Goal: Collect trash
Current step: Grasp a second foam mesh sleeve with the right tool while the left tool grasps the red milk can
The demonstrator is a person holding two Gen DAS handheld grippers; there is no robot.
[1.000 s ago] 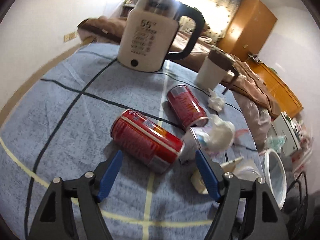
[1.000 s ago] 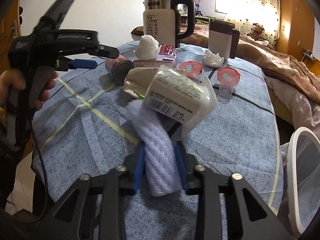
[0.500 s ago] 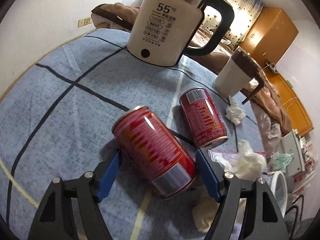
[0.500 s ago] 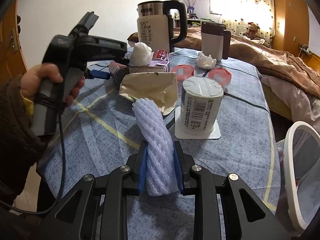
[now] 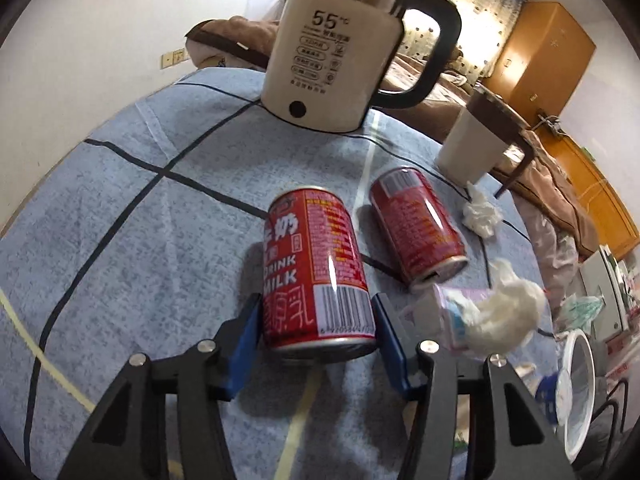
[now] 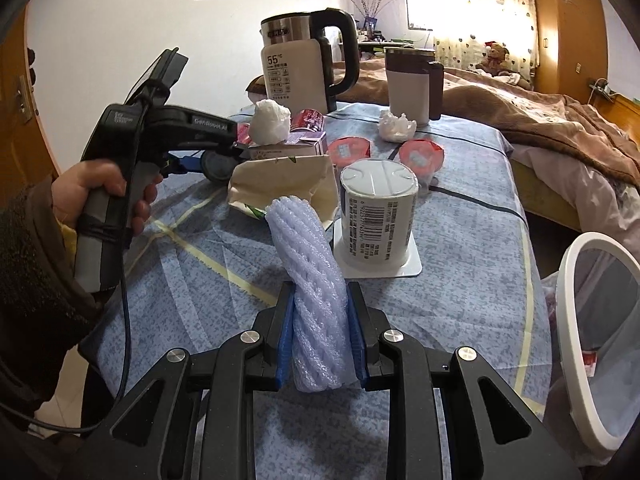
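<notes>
Two grippers at work over a counter laid with blue speckled cloth crossed by dark and pale stripes. Left gripper (image 5: 318,320): jaws closing around a red can (image 5: 316,276) lying on its side, base toward the camera; blue pads sit at its flanks, full contact not certain. Can: smooth printed metal cylinder, glossy, likely to roll or slip if pinched off-centre. Right gripper (image 6: 320,334): clamped on a foam sleeve (image 6: 310,292), a pale lilac ribbed net tube, soft and squashed between the pads, raised above the cloth. Step in hand, by my reading: seizing the can while the sleeve awaits disposal. Next move calls for a firm squeeze, a lift, then carrying both to the bin (image 6: 592,336), a white-rimmed hoop with clear liner beside the counter's right edge. Remaining litter: second can (image 5: 418,228), crumpled tissue (image 5: 482,212), upturned white cup (image 6: 378,216), paper bag (image 6: 280,184).
</notes>
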